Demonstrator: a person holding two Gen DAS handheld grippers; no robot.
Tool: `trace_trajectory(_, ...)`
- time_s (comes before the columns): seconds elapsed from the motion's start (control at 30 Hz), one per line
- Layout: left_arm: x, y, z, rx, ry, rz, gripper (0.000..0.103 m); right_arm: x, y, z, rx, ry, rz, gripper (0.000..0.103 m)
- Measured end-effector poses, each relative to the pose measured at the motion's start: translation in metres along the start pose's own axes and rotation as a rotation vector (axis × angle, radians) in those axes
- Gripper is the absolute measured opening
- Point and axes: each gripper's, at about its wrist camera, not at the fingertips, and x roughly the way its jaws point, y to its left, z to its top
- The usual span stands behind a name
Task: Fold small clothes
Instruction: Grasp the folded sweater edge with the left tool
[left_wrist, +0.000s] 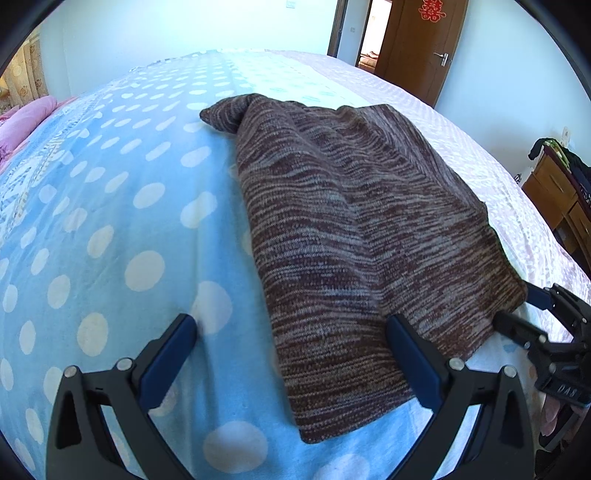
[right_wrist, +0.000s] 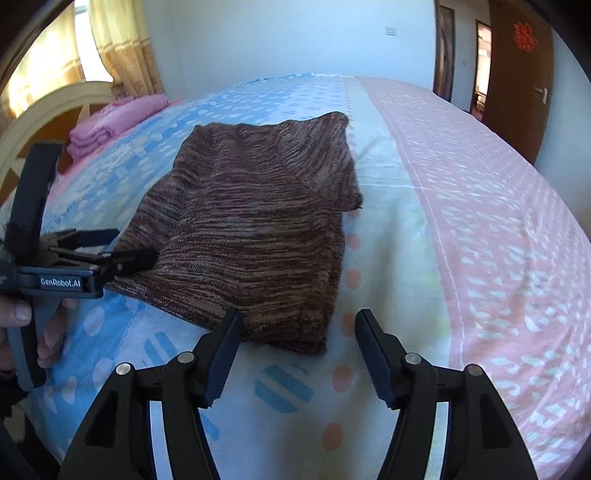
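The knit garment (right_wrist: 251, 221) lay partly folded mid-bed on the bedspread (right_wrist: 461, 206). The left gripper (left_wrist: 291, 325) and right gripper (right_wrist: 295, 317) both stood wide, empty, at its near hem; careless grabbing risked dragging the loose fold apart.

Both views are bright with cool daylight. The right wrist view has blown-out glare at the curtained window (right_wrist: 48, 62), upper left of the frame. Strong fisheye bending and dark vignette at all corners. Slight blur on the bedspread (right_wrist: 480, 240) at lower right. Shadows soft.
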Motion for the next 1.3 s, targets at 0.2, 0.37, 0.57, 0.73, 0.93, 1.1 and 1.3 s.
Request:
trace_trajectory(0.2,-0.002,0.003,0.005,-0.021,0.004,-0.011,0.103,-0.013,-0.016,0.016,0.039,-0.071,-0.004,0.064)
trace_trajectory(0.37,-0.003,0.002,0.009,-0.027,-0.005,-0.015,0.103,-0.006,-0.037,0.044,0.085,-0.112,0.027,0.064)
trace_trajectory(0.57,-0.001,0.004,0.019,-0.025,-0.023,-0.024,0.103,0.026,-0.055,0.076,0.136,-0.088,0.069,0.064)
trace_trajectory(0.73,0.012,0.006,0.026,-0.030,-0.012,-0.021,0.103,0.052,-0.064,0.098,0.169,-0.082,0.087,0.064)
trace_trajectory(0.93,0.016,0.007,0.031,-0.020,-0.036,-0.047,0.103,0.085,-0.074,0.123,0.217,-0.047,0.145,0.064)
trace_trajectory(1.1,0.018,0.012,0.032,-0.037,-0.056,-0.092,0.103,0.114,-0.080,0.134,0.261,-0.006,0.195,0.064)
trace_trajectory(1.3,0.017,0.020,0.033,-0.079,-0.075,-0.143,0.096,0.128,-0.070,0.141,0.258,-0.005,0.294,0.052)
